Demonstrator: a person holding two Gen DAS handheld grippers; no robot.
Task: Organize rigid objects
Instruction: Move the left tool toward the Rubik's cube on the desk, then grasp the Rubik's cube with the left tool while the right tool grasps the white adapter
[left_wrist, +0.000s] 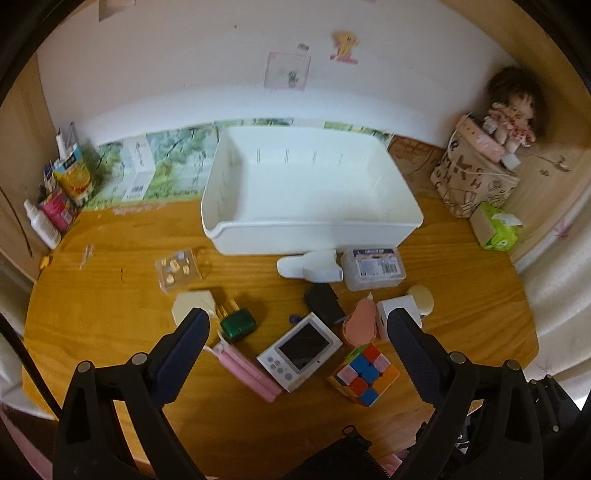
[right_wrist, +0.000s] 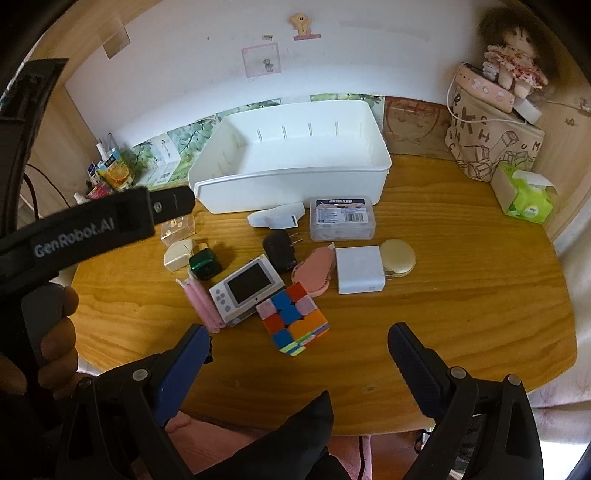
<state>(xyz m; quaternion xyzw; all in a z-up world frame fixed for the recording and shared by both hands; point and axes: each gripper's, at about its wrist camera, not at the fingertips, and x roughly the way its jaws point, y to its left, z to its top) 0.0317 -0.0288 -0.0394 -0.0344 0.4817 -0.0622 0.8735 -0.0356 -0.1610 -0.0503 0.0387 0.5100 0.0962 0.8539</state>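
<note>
Here, at the outset of sorting, the white bin (left_wrist: 314, 192) stands at twelve o'clock on the wooden table (left_wrist: 110, 295), and its interior shows nothing inside; by that evidence no item has yet been stowed and the whole collection remains to be moved.

The left gripper (left_wrist: 299, 325) hovers above the clutter with its tongs spread wide and nothing between them. The right gripper (right_wrist: 299, 338) hangs likewise near the six o'clock edge, tongs spread and unloaded.

Loose items, read from the left wrist view:
- puzzle cube (left_wrist: 364, 373), five o'clock of centre, touching the handheld game console (left_wrist: 301, 350) or just beside it
- pink clips (left_wrist: 245, 371), seven o'clock, alongside the console
- green box (left_wrist: 238, 325) and cream case (left_wrist: 194, 304), nine o'clock, close together
- clear case (left_wrist: 179, 269), ten o'clock, apart from the rest
- black charger (left_wrist: 325, 302) at centre, with a pink oval piece (left_wrist: 360, 321) just beside it
- white charger (left_wrist: 400, 314) and round compact (left_wrist: 423, 299), three o'clock, touching
- white bottle (left_wrist: 308, 264) and labelled clear box (left_wrist: 373, 267), one o'clock, lying just before the bin's front wall

Judged progress: nil. The cube and console lie nearest both grippers and seem the likeliest first picks.
</note>
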